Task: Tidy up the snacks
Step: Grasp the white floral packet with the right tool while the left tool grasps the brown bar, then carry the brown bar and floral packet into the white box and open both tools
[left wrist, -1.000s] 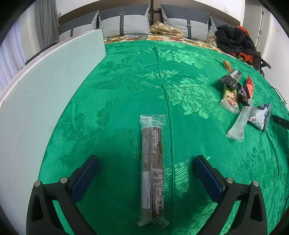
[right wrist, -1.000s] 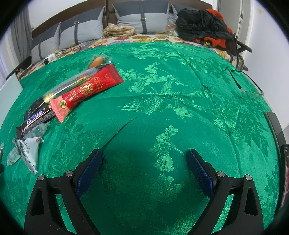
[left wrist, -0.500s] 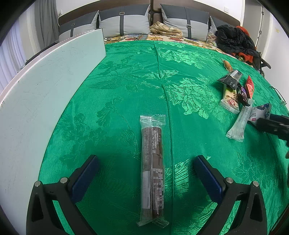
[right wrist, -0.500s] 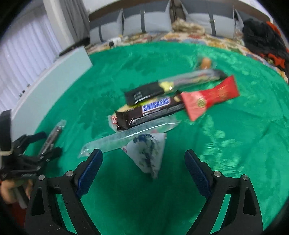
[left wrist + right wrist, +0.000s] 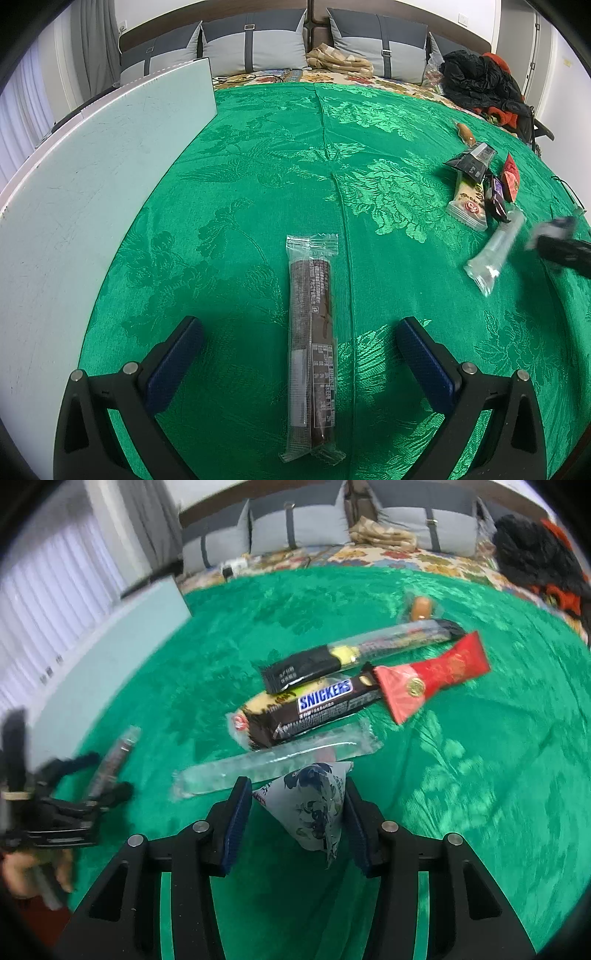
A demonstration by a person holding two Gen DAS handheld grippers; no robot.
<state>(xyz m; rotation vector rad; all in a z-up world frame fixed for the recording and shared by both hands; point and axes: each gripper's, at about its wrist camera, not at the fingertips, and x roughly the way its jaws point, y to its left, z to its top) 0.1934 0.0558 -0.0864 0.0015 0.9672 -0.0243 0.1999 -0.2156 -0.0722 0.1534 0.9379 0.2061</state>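
My right tool (image 5: 293, 808): its jaws have just been closing around the blue-and-white triangular pouch (image 5: 314, 805); the pads flank the pouch and look to be touching its sides, though I cannot tell how firmly they press.
My left tool (image 5: 295, 354): spread wide, holding nothing, poised over the long dark bar (image 5: 313, 339) that lies alone on the green bed cover (image 5: 240, 166), between the jaws but untouched.
Just beyond the pouch: the clear long packet (image 5: 273, 766) lies crosswise, touching the pouch's top corner.
Pile further on: the Snickers bar (image 5: 325, 705) rests on a yellow-and-white packet (image 5: 255, 710), with the black-ended stick packet (image 5: 354, 651) and the red sachet (image 5: 432, 675) next to it; a small orange sausage (image 5: 420, 607) sits farthest, toward the pillow end of the bed.
Progress, as I judge it: early. One bar is set apart near the pale board (image 5: 92, 177) on the bed's left edge; the rest are still heaped toward the right edge.
Left to do: lift the pouch, place it, then work through the pile.
Containers: I see none, no box, tray or basket; every snack lies directly on the cover.
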